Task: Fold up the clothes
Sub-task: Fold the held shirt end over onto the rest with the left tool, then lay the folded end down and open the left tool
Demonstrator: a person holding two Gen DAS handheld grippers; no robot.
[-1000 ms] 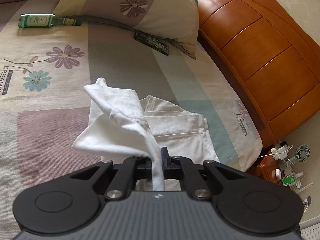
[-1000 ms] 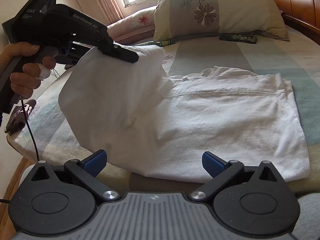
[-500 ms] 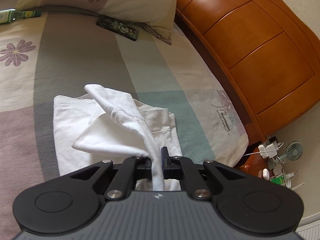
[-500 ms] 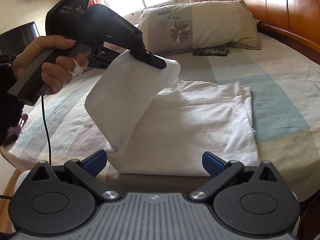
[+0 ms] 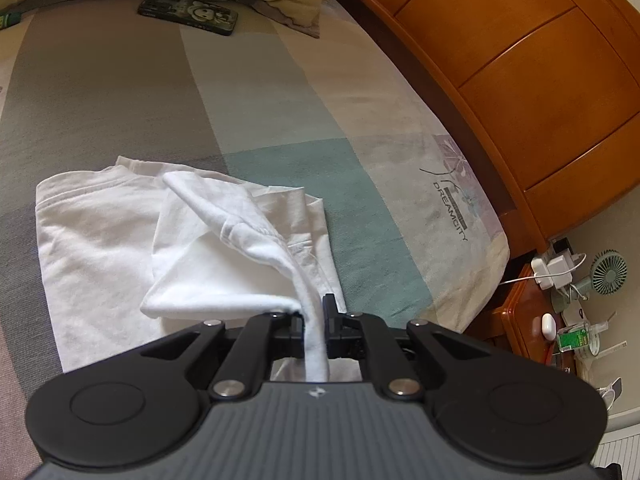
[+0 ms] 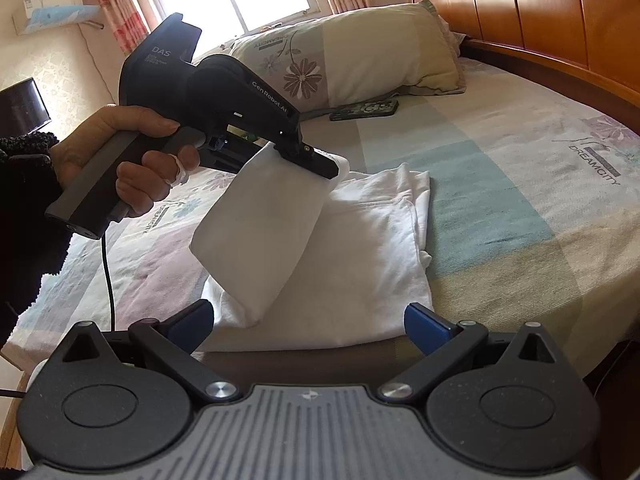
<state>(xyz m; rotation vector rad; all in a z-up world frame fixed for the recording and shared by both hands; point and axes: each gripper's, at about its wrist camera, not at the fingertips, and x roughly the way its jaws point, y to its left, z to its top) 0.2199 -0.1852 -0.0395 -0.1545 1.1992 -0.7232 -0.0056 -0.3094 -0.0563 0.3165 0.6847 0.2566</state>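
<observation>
Left tongs (image 5: pixel 316 322) pinch the white garment (image 5: pixel 120 232); right tongs (image 6: pixel 306 322) gape, empty.

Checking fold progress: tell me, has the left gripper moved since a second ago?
Yes. The left gripper, shut on the white shirt, carried its flap rightward, toward the headboard.

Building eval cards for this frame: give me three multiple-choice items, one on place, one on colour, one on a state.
1. Where does the phone lie?
A. on the bed by the pillow
B. on the garment
C. on the floor

2. What colour is the garment?
A. blue
B. white
C. red

3. How is the left hand-held gripper?
A. wide open
B. shut on nothing
C. shut on the garment

Key: 1 A, it rests on the sheet just before the pillow. 2 B, the cloth is white in both views. 3 C, a fold of cloth runs between its closed fingers.
</observation>
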